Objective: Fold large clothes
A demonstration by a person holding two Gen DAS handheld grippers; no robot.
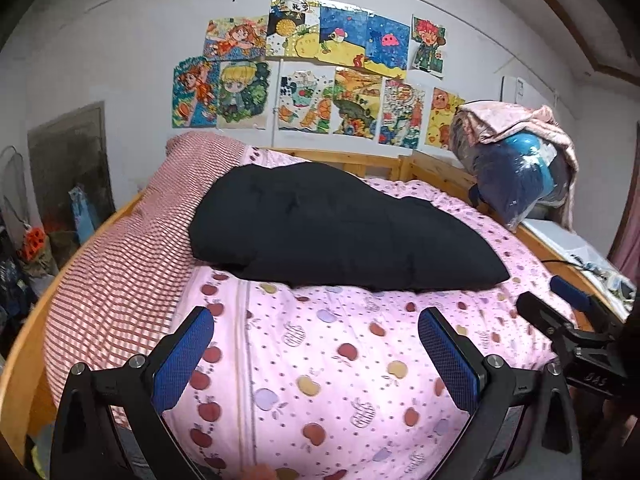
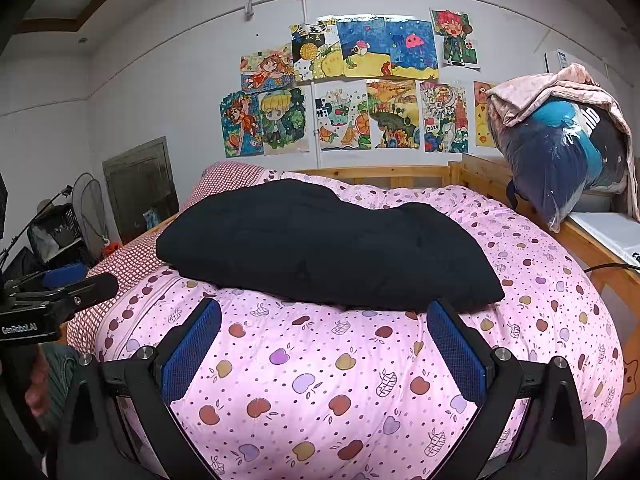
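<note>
A large black padded garment (image 1: pixel 332 232) (image 2: pixel 320 254) lies folded in a thick bundle on the pink apple-print quilt (image 1: pixel 320 368) (image 2: pixel 320 380) of a bed. My left gripper (image 1: pixel 316 320) is open above the quilt, short of the garment's near edge, with nothing between its blue pads. My right gripper (image 2: pixel 324 312) is open too, its tips just at the garment's near edge, holding nothing. The right gripper shows at the right edge of the left wrist view (image 1: pixel 560 312). The left gripper shows at the left edge of the right wrist view (image 2: pixel 72 288).
A red checked sheet (image 1: pixel 120 264) runs along the bed's left side. The wooden bed frame (image 1: pixel 424 168) borders the far and right sides. A plastic-wrapped bundle of bedding (image 1: pixel 520 168) (image 2: pixel 560 152) sits at the right on a white surface. Drawings cover the wall (image 1: pixel 312 76).
</note>
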